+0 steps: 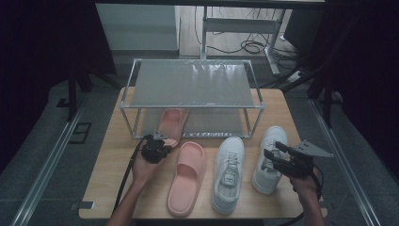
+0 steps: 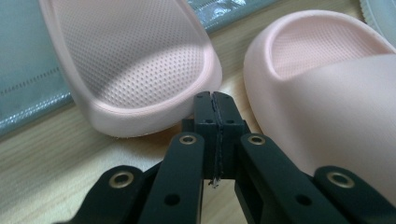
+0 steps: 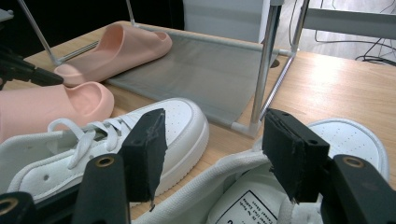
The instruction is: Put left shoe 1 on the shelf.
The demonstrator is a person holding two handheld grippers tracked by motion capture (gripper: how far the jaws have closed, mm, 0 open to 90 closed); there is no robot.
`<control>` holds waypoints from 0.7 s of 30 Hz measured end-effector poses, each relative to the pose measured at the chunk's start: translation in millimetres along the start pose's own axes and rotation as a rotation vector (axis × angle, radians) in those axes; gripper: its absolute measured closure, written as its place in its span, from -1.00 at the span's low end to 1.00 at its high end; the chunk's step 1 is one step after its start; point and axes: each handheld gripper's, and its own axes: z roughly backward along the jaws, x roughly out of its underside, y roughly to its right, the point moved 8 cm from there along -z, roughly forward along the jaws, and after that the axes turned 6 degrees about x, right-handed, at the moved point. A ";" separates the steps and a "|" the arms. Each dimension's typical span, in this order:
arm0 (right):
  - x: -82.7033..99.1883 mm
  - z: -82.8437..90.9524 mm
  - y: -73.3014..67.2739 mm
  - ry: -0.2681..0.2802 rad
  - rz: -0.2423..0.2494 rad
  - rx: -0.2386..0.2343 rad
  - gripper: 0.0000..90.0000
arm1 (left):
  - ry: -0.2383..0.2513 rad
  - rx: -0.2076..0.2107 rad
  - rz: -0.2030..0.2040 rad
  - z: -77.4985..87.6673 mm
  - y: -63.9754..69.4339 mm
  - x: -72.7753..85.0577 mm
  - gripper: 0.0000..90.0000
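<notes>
On the wooden table, the closed, empty left gripper sits at the pink slipper heel; right gripper gapes over a white sneaker

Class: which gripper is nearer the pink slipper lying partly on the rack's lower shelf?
Left. The left gripper sits shut right at that slipper's heel; the right gripper hangs open over the far white sneaker.

Left gripper sat toward the table's left side with its jaws pressed fully together and nothing in them, while the right gripper hung near the right edge, jaws spread wide, both forearms coming in from the near edge.
</notes>
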 end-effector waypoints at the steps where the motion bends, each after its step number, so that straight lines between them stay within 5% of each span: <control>1: -0.1 0.1 0.5 0.001 0.002 0.001 -0.09 | 0.000 0.003 -0.007 -0.8 -0.7 -1.1 1.00; 21: -1.3 1.8 -0.1 0.007 -0.005 0.008 -0.09 | 0.012 0.047 0.050 -27.4 -8.9 -22.3 0.99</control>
